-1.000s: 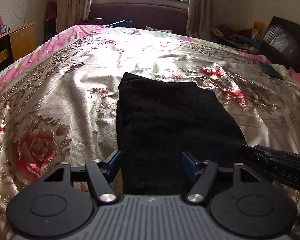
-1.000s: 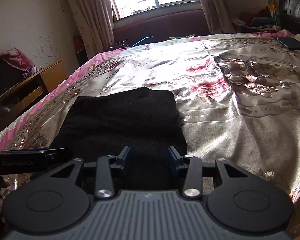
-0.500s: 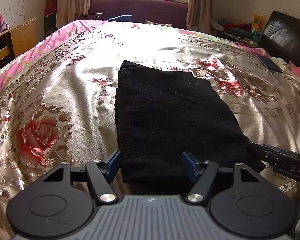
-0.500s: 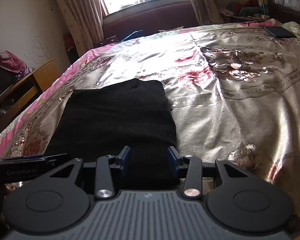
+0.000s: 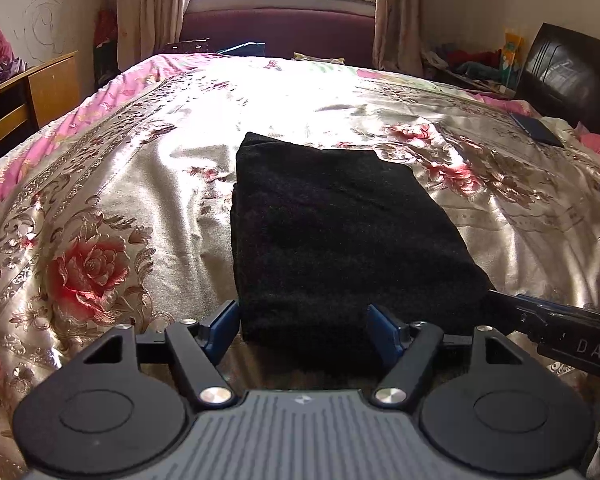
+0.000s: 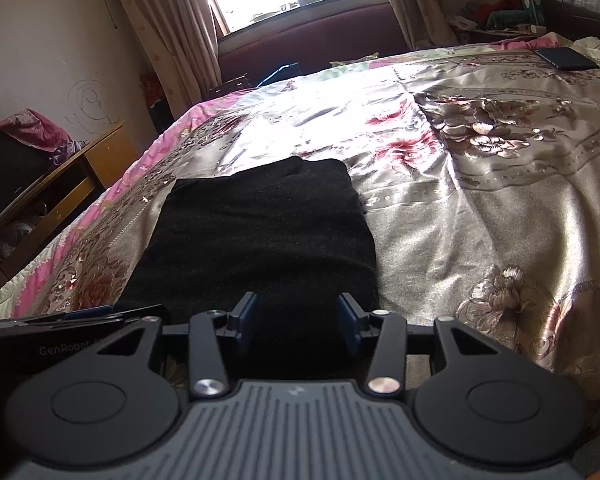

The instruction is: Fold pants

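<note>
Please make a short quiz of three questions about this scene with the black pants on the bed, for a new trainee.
1. True or false: the left gripper is shut on the black pants.
2. What dark flat thing lies near the far right corner of the bedspread? A) a phone-like slab B) a shoe C) a cup
3. Fill in: the pants lie in a ____ rectangle.

Key: 1 false, both grippers, also the right gripper, are open at the near edge; 2 A, the slab; 3 folded.
</note>
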A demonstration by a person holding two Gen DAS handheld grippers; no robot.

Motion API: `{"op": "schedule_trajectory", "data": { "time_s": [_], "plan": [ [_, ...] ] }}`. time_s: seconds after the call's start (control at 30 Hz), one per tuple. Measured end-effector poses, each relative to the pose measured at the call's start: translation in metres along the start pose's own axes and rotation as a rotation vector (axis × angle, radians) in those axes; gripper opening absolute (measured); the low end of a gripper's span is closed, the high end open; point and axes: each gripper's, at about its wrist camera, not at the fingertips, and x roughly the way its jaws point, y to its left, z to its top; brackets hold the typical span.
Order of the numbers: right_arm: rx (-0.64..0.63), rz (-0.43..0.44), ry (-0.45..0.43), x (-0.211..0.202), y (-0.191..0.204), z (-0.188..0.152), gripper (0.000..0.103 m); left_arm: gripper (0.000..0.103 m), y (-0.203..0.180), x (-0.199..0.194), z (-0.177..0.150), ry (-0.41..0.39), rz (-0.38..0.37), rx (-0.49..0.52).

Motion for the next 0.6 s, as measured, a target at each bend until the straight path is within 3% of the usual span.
{"op": "schedule_trajectory", "data": {
  "time_s": [0.27,0.6],
  "plan": [
    [0.001,0.023,-0.02,-0.011,0.005,-0.003,0.045,0.102,-0.006,-0.01,-0.003,-0.009,-0.016,-0.042],
    [0.015,0.011,-0.017,-0.016,0.004,-0.004,0.046,0.103,-0.004,-0.016,-0.005,-0.057,0.024,-0.061]
  ]
}}
